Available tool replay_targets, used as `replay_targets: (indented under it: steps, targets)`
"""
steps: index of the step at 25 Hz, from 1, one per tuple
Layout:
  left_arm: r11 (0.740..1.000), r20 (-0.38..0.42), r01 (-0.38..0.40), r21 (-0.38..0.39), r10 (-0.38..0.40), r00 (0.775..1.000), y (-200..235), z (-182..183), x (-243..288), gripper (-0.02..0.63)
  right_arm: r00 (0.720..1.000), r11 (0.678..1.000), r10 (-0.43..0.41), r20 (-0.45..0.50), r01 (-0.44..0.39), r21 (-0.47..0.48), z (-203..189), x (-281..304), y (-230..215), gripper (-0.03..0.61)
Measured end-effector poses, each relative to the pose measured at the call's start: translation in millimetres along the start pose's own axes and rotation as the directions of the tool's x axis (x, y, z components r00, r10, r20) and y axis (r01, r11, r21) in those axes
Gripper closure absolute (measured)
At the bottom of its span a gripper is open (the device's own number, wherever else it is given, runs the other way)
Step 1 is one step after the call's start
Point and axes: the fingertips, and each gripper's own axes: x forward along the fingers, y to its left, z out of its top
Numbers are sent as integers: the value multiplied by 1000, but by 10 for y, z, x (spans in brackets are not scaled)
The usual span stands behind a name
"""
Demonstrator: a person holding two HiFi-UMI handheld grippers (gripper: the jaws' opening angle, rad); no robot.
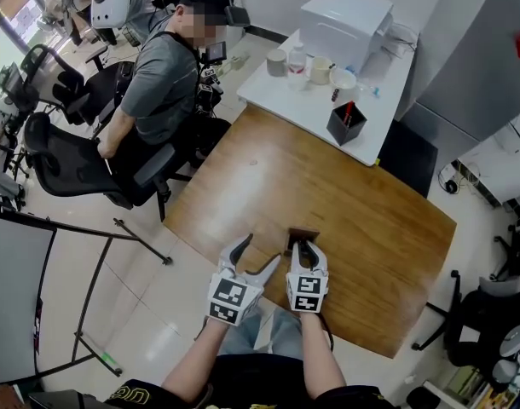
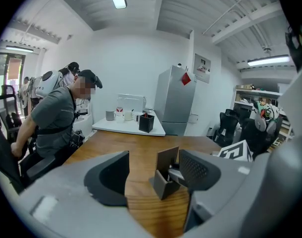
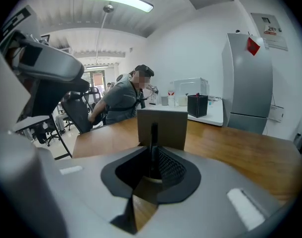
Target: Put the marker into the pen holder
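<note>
A small brown stand [image 1: 303,232] with an upright back panel sits near the front edge of the wooden table [image 1: 362,228]. My right gripper [image 1: 304,247] is right at it, shut on a thin black marker [image 3: 153,145] that stands upright in front of the stand's panel [image 3: 162,128]. My left gripper [image 1: 260,252] hangs open just left of the stand, with nothing between its fingers. In the left gripper view the stand [image 2: 165,177] lies just beyond the open left gripper [image 2: 153,171]. A black pen holder [image 1: 346,123] with red pens stands on the white table at the back.
The white table [image 1: 286,96] behind carries cups, a bottle and a white box [image 1: 345,20]. A seated person [image 1: 162,79] on an office chair is at the wooden table's far left. A grey fridge [image 1: 482,58] stands at the back right, more chairs at the right.
</note>
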Motion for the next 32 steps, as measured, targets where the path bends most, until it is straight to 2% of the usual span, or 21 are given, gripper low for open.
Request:
replay_targets:
  steps: [3, 7, 12, 15, 19, 24, 29, 32]
  targets:
    - [1000, 13, 2, -4, -2, 1000, 31, 83, -32, 296, 1000, 1000, -16, -19, 17, 8, 14, 7, -14, 480]
    - [1000, 51, 10, -1, -10, 999, 81, 207, -96, 296, 1000, 1000, -29, 2, 29, 9, 181, -88, -36, 433]
    - [1000, 127, 1, 6, -2, 992, 236, 466, -279, 296, 992, 999, -35, 125, 35, -3, 779, -344, 59, 416]
    - [1000, 196, -17, 10, 14, 981, 358, 695, -452, 296, 980, 999, -32, 197, 35, -13, 1223, -496, 235, 364]
    - [999, 285, -51, 16, 45, 958, 545, 1044, -767, 296, 948, 999, -2, 318, 18, -47, 1875, -743, 512, 327]
    - [997, 394, -66, 41, 45, 918, 738, 1469, -1182, 296, 883, 998, 8, 470, 24, -63, 2591, -1126, 781, 316]
    - [995, 485, -73, 68, 31, 874, 717, 1772, -1572, 296, 837, 996, 7, 547, 43, -79, 2851, -1522, 973, 316]
    - [993, 519, -84, 77, 32, 854, 650, 1856, -1707, 298, 826, 992, 26, 563, 48, -117, 2906, -1710, 1046, 316]
